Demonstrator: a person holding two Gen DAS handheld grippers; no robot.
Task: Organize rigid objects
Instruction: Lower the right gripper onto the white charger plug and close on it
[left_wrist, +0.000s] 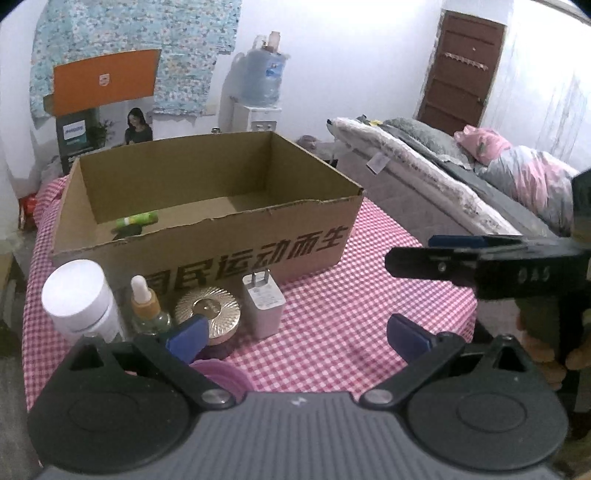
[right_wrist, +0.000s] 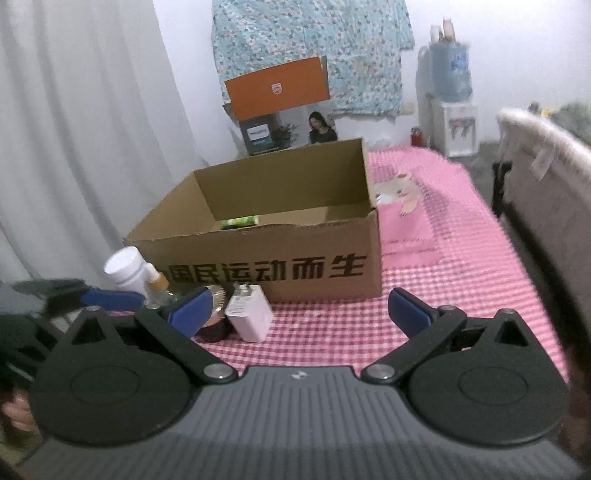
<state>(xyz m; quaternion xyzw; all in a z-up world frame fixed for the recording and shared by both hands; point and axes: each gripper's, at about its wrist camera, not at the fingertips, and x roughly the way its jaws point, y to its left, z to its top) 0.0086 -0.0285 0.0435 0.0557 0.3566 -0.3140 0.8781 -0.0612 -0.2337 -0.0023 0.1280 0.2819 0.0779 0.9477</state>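
An open cardboard box (left_wrist: 207, 236) stands on the pink checked tablecloth (left_wrist: 332, 317), with a green tube (left_wrist: 137, 220) inside; the box also shows in the right wrist view (right_wrist: 266, 258). In front of it stand a white jar (left_wrist: 75, 295), a dropper bottle (left_wrist: 147, 308), a gold round compact (left_wrist: 207, 308) and a white charger plug (left_wrist: 263, 302). My left gripper (left_wrist: 297, 336) is open and empty, just in front of these items. My right gripper (right_wrist: 299, 314) is open and empty, near the charger (right_wrist: 249, 312). It appears from the side in the left wrist view (left_wrist: 443, 254).
A purple lid (left_wrist: 221, 373) lies under my left gripper. A bed (left_wrist: 461, 173) with bedding lies to the right. A water dispenser (left_wrist: 262, 88) and an orange box (left_wrist: 105, 79) stand against the far wall. A white curtain (right_wrist: 74, 129) hangs on the left.
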